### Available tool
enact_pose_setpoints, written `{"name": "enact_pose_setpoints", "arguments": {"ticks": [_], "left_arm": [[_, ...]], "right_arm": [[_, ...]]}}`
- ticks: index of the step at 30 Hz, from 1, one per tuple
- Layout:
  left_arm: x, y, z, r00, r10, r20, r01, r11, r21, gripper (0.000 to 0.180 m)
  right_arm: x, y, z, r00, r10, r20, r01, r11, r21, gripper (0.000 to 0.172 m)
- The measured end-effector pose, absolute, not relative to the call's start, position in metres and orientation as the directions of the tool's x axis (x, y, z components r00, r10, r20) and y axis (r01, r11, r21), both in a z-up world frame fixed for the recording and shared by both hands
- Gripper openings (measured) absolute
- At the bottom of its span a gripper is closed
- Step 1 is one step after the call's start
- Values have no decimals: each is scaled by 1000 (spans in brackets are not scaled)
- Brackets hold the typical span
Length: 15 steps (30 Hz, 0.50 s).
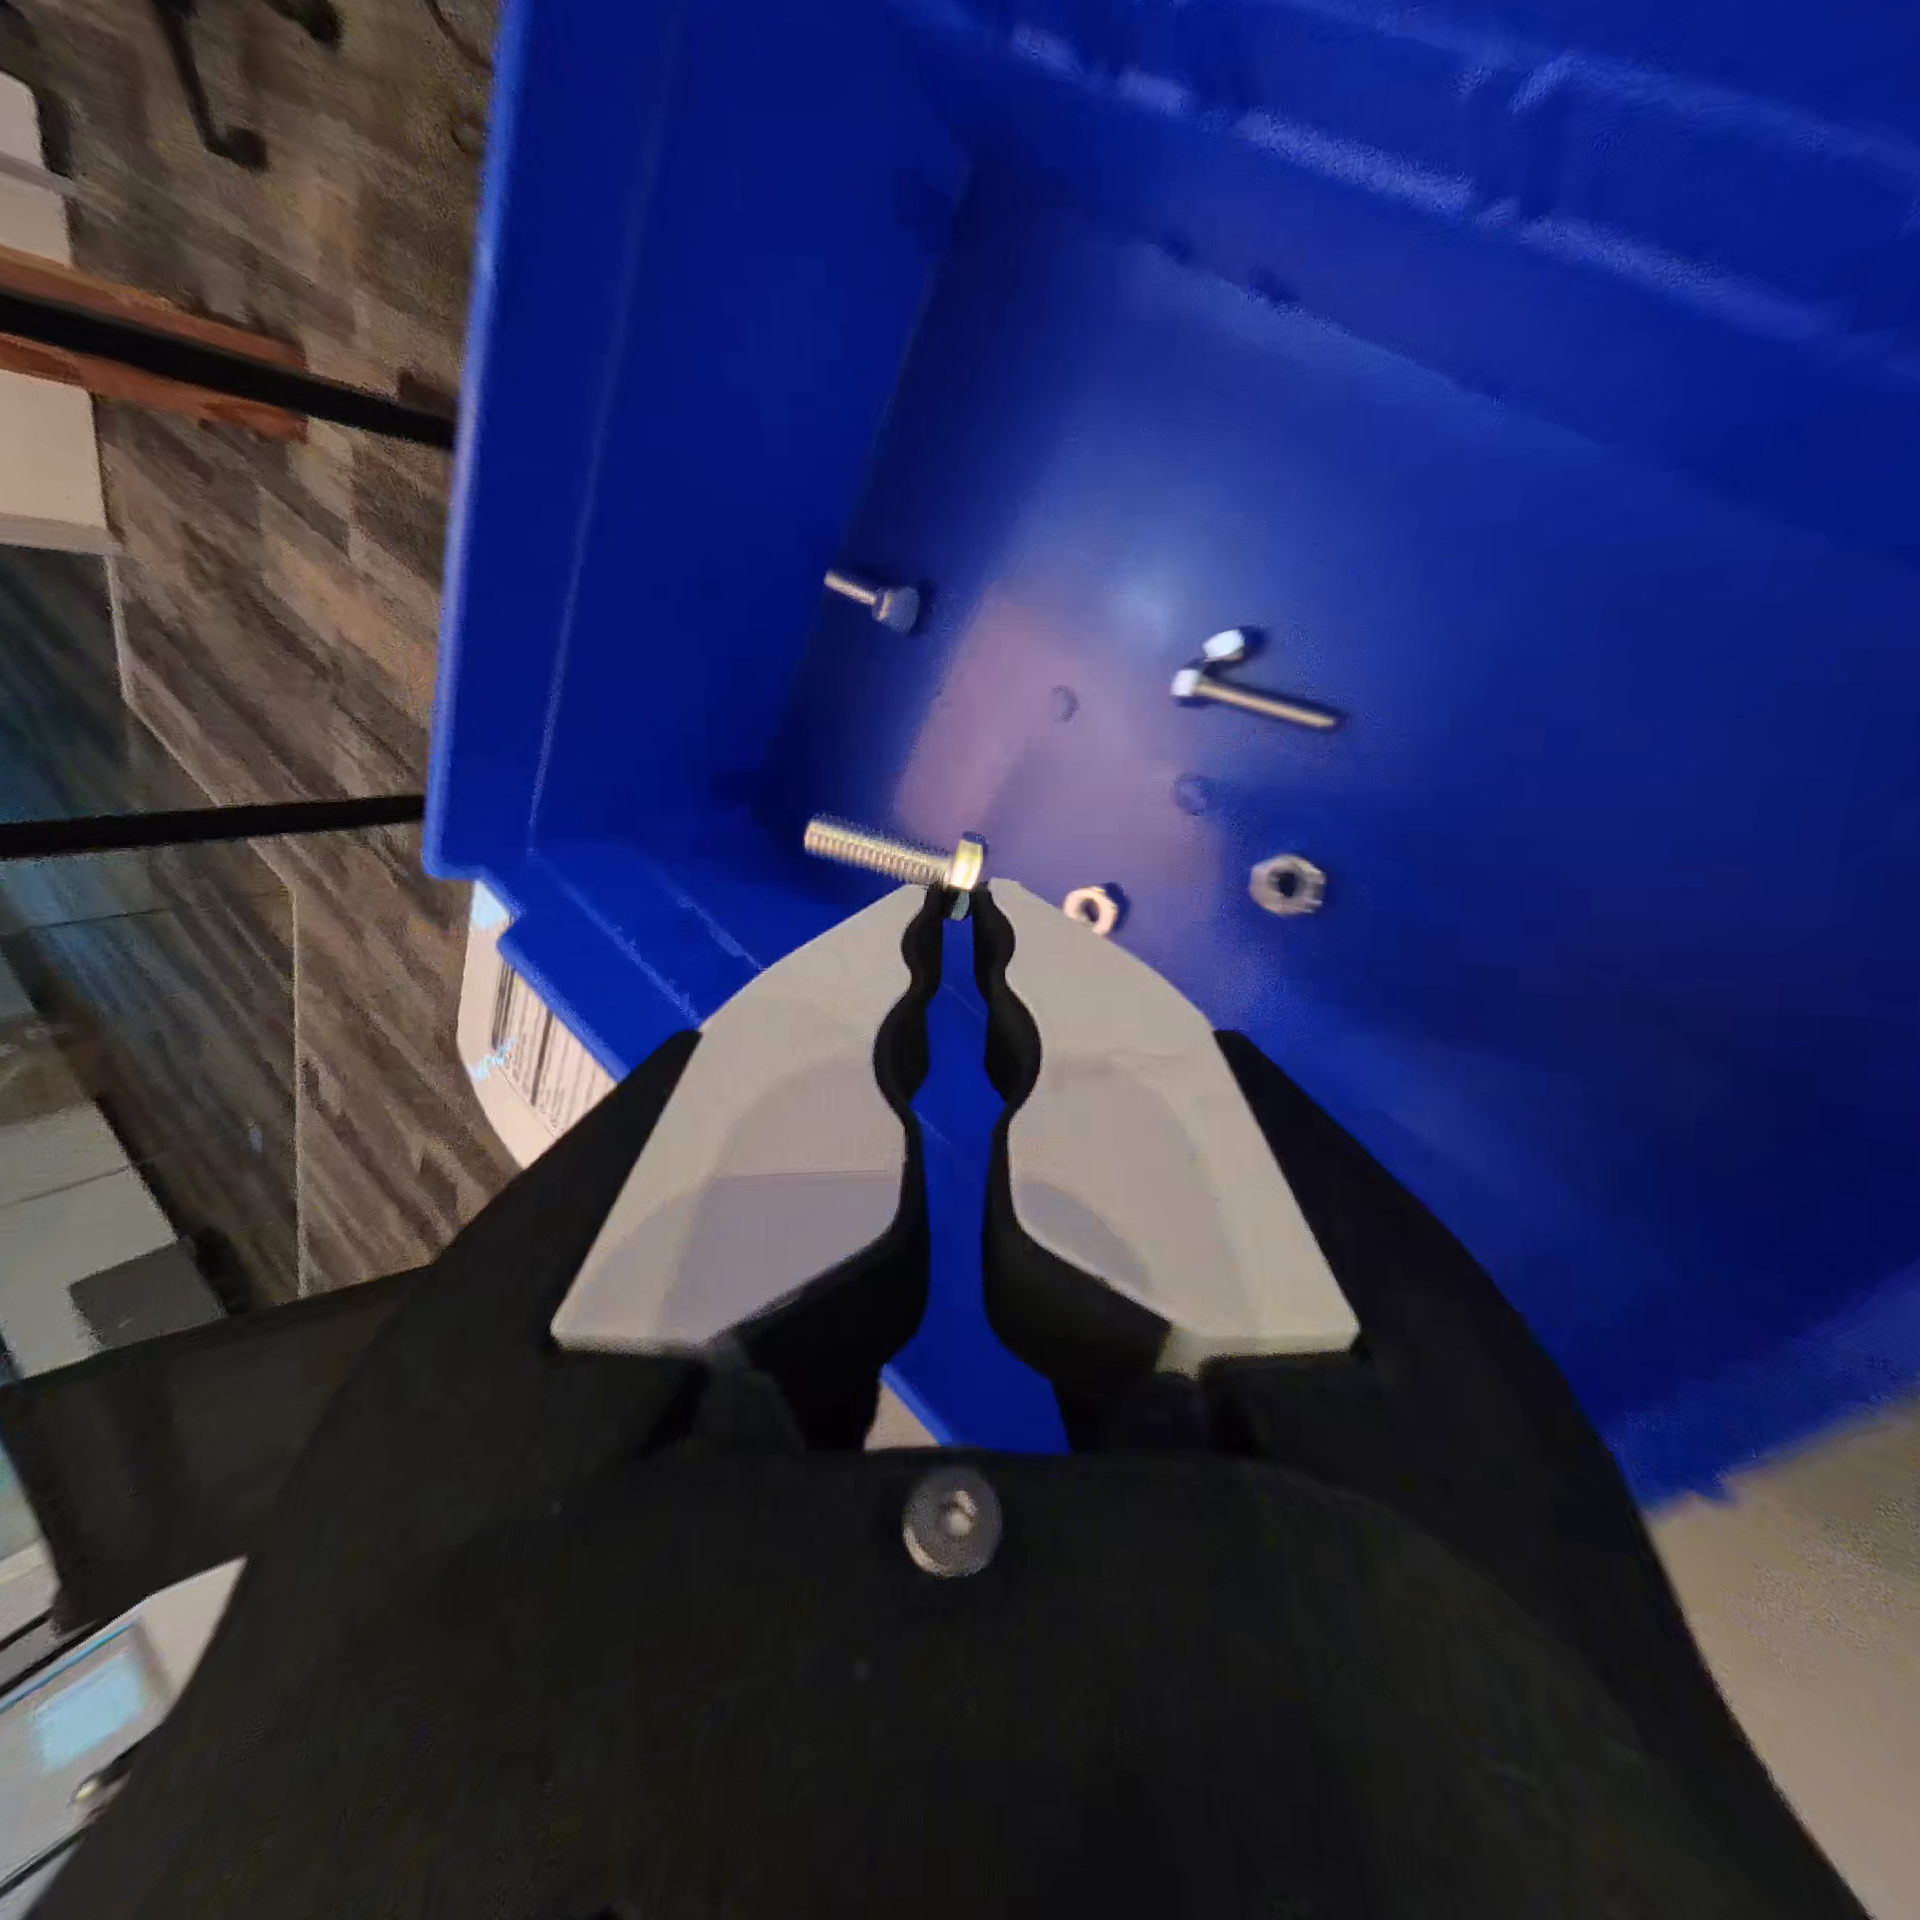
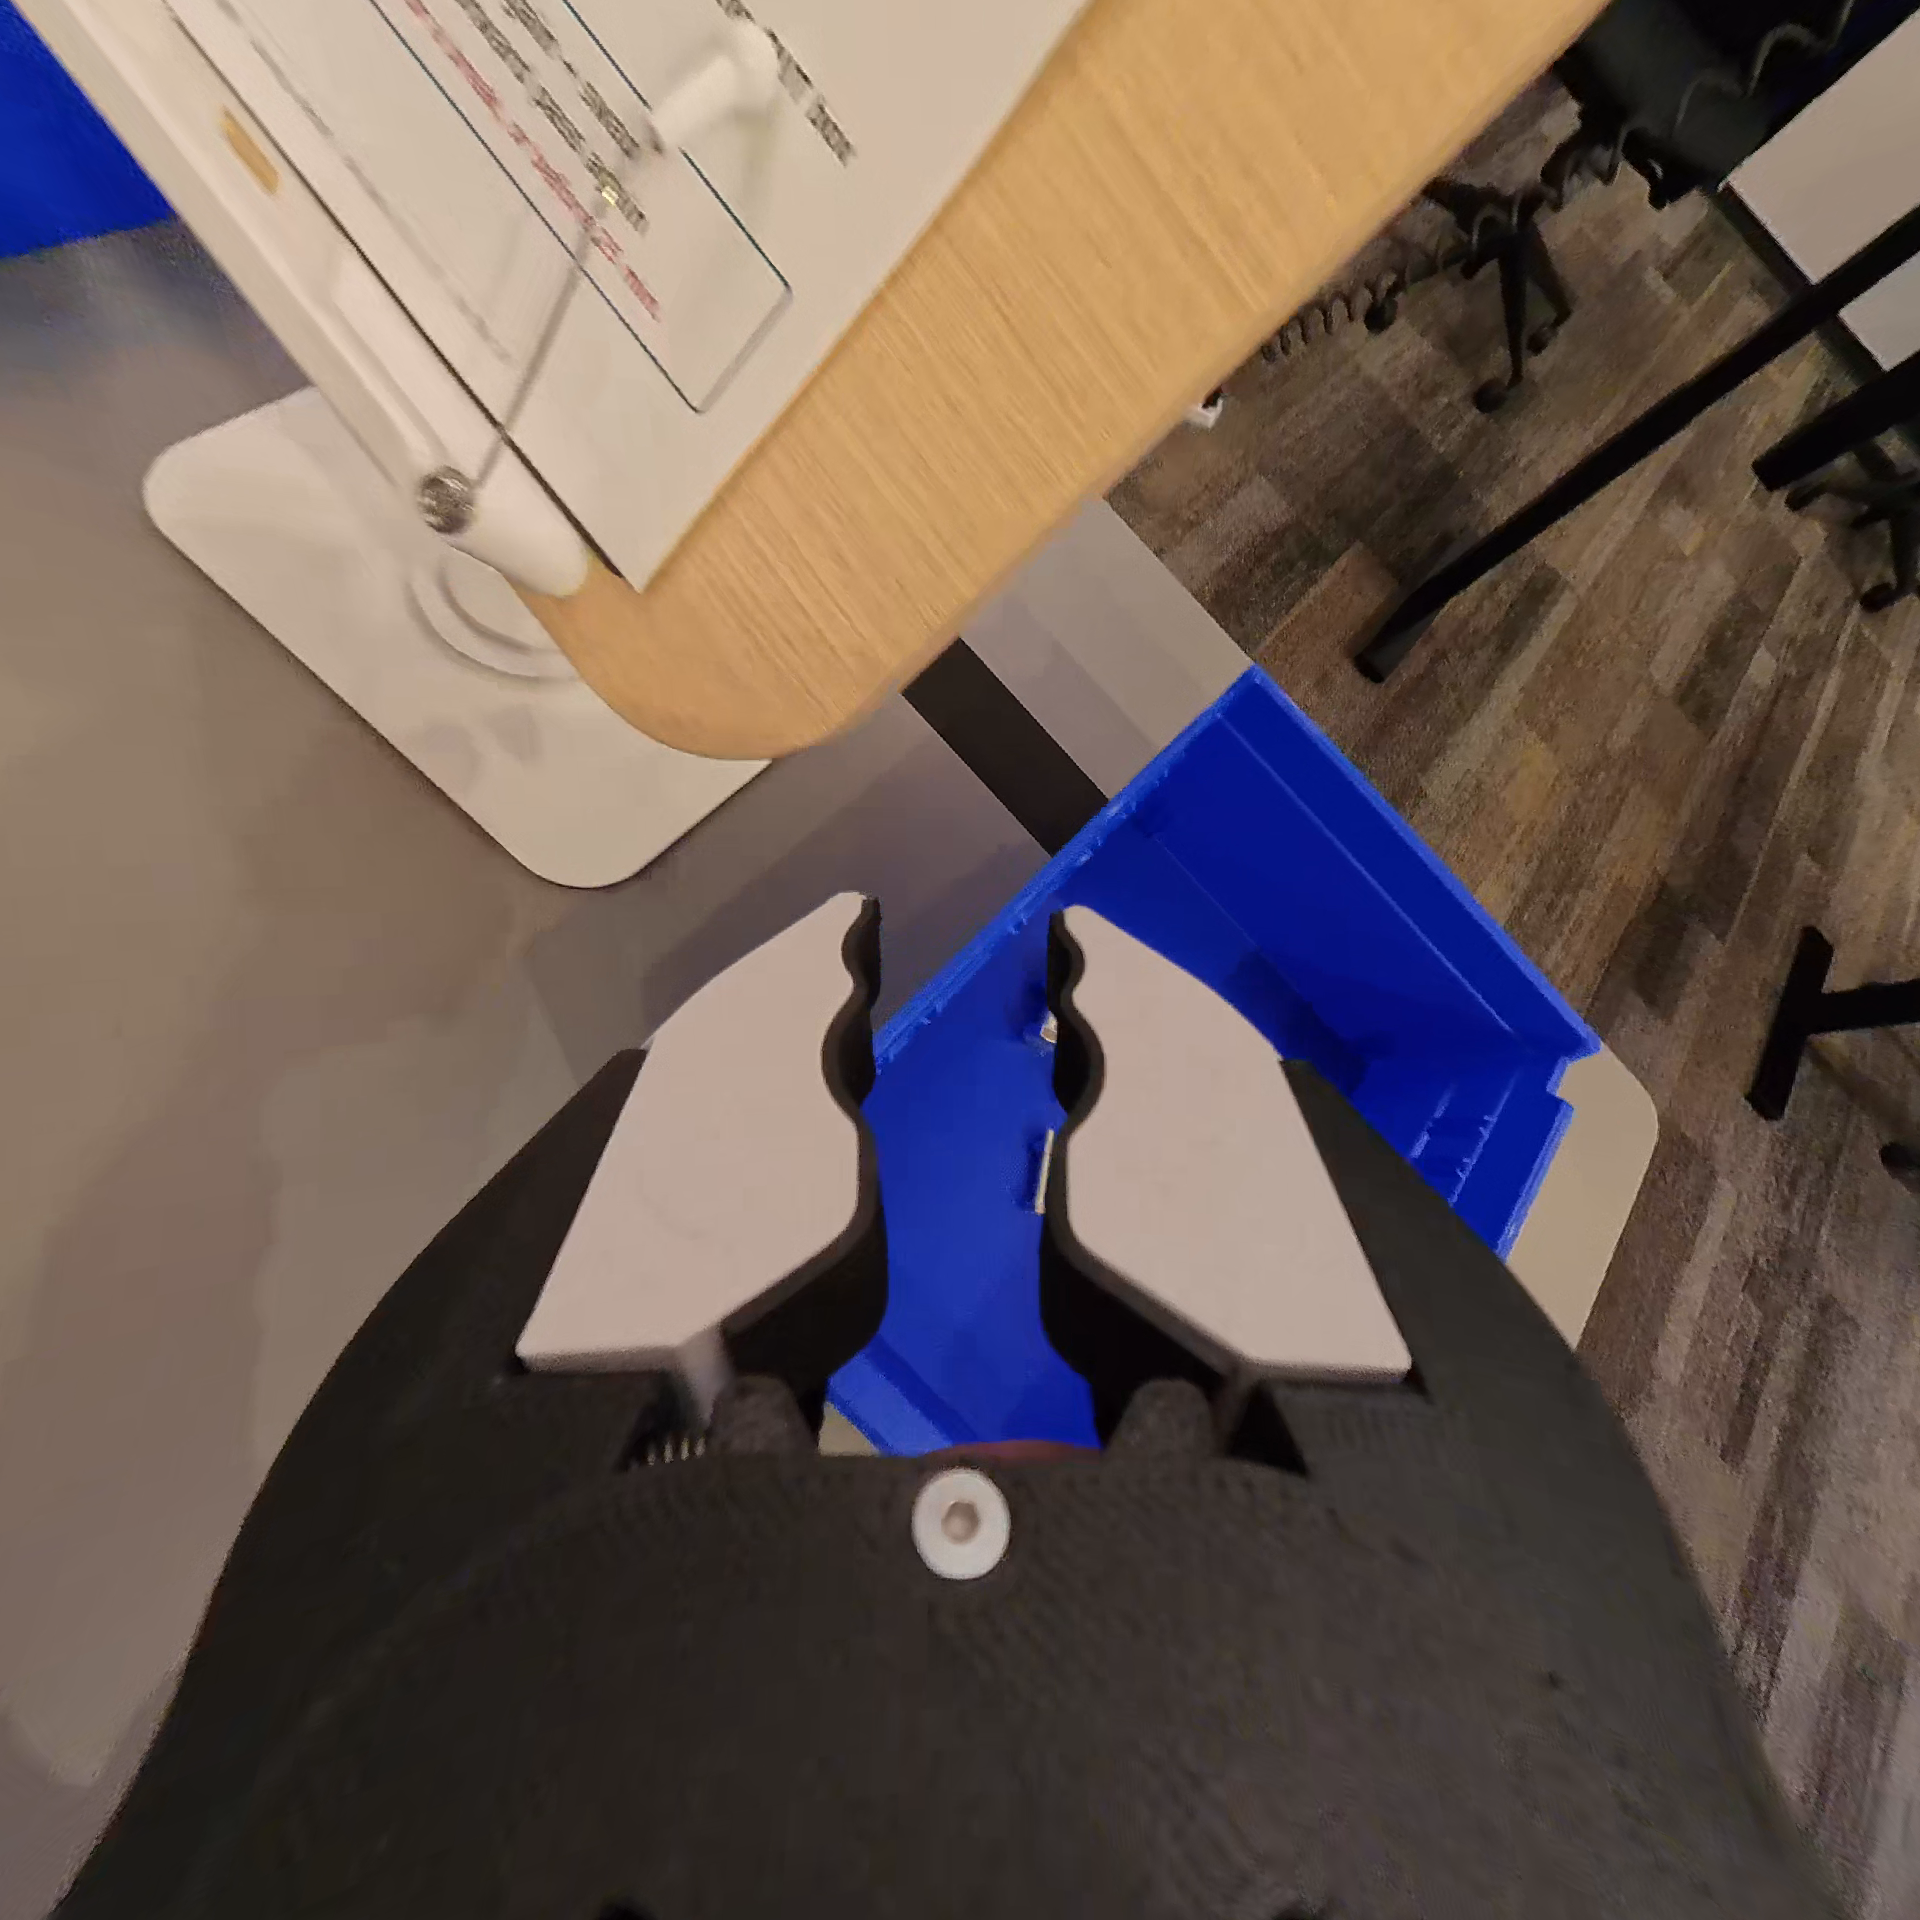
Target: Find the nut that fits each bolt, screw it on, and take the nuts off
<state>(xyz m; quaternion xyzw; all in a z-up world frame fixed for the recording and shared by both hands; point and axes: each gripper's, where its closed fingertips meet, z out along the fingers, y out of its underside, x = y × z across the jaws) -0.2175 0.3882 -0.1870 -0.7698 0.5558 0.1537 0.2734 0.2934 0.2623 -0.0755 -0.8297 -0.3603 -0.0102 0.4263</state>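
Early stage. Left gripper point(image 1: 958, 902) clamps a bolt point(image 1: 894, 854) by its head above the blue bin point(image 1: 665, 582). Right gripper point(image 2: 961, 935) gapes empty. Nuts point(image 1: 1286, 885) loose in bin; none threaded.

A white stand point(image 2: 343, 665) is set on the grey table point(image 2: 208, 1039), under a wooden board point(image 2: 935, 416). Patterned carpet point(image 2: 1662, 727) and black chair bases point(image 2: 1507, 260) are seen beyond. A labelled white box point(image 1: 530, 1049) is seen.

Glossy blue plastic bin point(image 1: 1351, 416) holds shiny threaded metal bolt point(image 1: 883, 854) and nuts point(image 1: 1286, 885).
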Motion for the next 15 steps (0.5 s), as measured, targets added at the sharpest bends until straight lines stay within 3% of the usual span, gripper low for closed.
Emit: {"name": "enact_pose_setpoints", "arguments": {"ticks": [8,15], "left_arm": [[-156,253,-134,262,-745,-613,-919,1,-393,6],[-82,164,-178,132,-793,-595,-894,164,-417,5]], "right_arm": [[257,243,-60,677,659,329,631,-289,-720,31],[213,221,-55,581,746,327,661,-197,-724,31]]}}
